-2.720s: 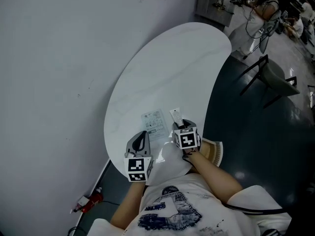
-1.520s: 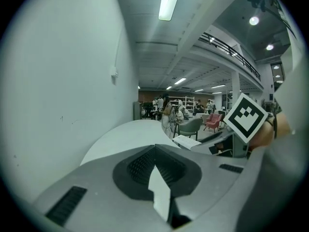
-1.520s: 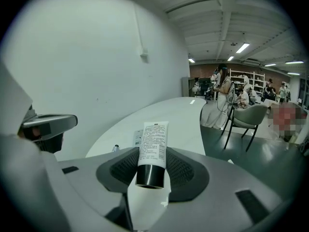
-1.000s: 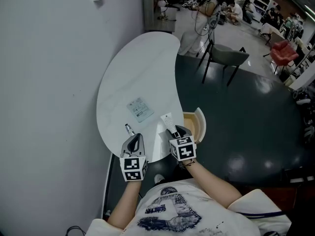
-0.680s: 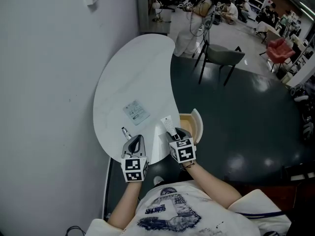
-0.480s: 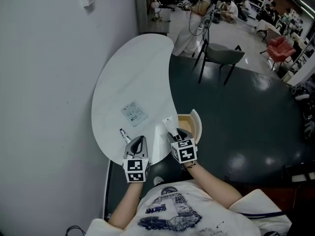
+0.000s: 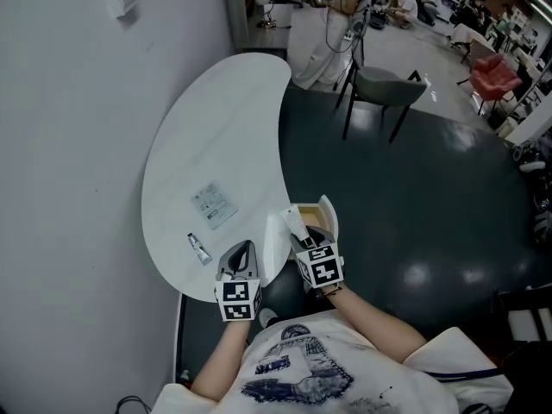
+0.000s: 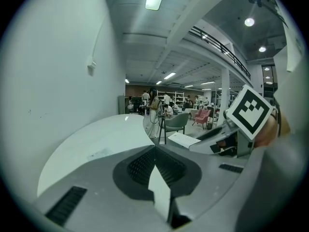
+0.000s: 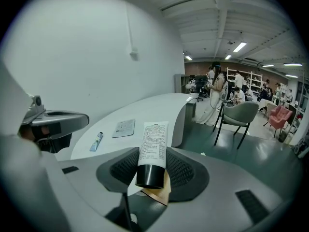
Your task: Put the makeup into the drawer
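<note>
At the 6 o'clock end of the white table [image 7: 216, 128], two grippers are held side by side. The left gripper [image 7: 241, 253] is shut tight, with its jaws pressed together. Nothing is held in it.

The right gripper [image 7: 308, 241] is partly open, and it is closed around a white tube [image 9: 153, 139]. The tube is held by its sides. Its black cap is pointed back at the gripper, and its flat end is pointed away, toward 12 o'clock. Small print can be seen on the tube, but it cannot be read.

An open drawer [image 7: 330, 216] is seen at about 1 o'clock from the right gripper, at the table's edge. Its inside is the colour of light wood. The flat end of the tube is seen right at the drawer's 9 o'clock side. It cannot be told if the tube is inside the drawer or only above it.

Two more things are left on the table. A small tube [image 7: 199, 248] lies at about 10 o'clock from the left gripper, near it. A flat packet [image 7: 213, 205] lies a bit farther off, at about 11 o'clock.

A grey chair [image 7: 388, 84] is stood on the dark floor, well apart from the table, at about 1 o'clock.
</note>
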Demonstrator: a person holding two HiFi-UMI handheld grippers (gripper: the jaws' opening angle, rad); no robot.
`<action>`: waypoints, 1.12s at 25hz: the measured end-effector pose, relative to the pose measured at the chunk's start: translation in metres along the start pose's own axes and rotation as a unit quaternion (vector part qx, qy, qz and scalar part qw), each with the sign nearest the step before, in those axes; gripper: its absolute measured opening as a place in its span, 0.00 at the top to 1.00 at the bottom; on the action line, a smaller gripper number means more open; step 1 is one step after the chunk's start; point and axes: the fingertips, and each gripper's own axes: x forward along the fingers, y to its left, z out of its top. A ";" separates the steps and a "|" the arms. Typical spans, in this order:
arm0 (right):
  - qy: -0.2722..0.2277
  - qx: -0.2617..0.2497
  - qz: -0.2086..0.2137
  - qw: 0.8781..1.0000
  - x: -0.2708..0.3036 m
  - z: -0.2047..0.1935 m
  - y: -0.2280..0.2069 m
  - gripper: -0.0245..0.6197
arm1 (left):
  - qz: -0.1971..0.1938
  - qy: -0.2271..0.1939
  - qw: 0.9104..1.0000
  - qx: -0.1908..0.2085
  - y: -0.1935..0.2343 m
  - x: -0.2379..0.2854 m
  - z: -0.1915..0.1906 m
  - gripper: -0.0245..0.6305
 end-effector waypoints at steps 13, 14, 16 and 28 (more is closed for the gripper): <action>0.020 -0.006 0.025 0.999 0.015 -0.008 -0.065 0.67 | 0.016 0.012 1.000 -0.002 -0.038 0.060 0.006 0.89; 0.021 -0.007 0.027 0.999 0.017 -0.009 -0.068 0.67 | 0.017 0.013 1.000 -0.003 -0.039 0.063 0.006 0.89; 0.026 -0.009 0.031 0.999 0.020 -0.011 -0.073 0.67 | 0.021 0.015 1.000 -0.005 -0.042 0.071 0.005 0.89; 0.067 -0.027 0.061 0.996 0.042 -0.031 -0.098 0.67 | 0.047 0.033 0.998 -0.027 -0.048 0.109 -0.007 0.89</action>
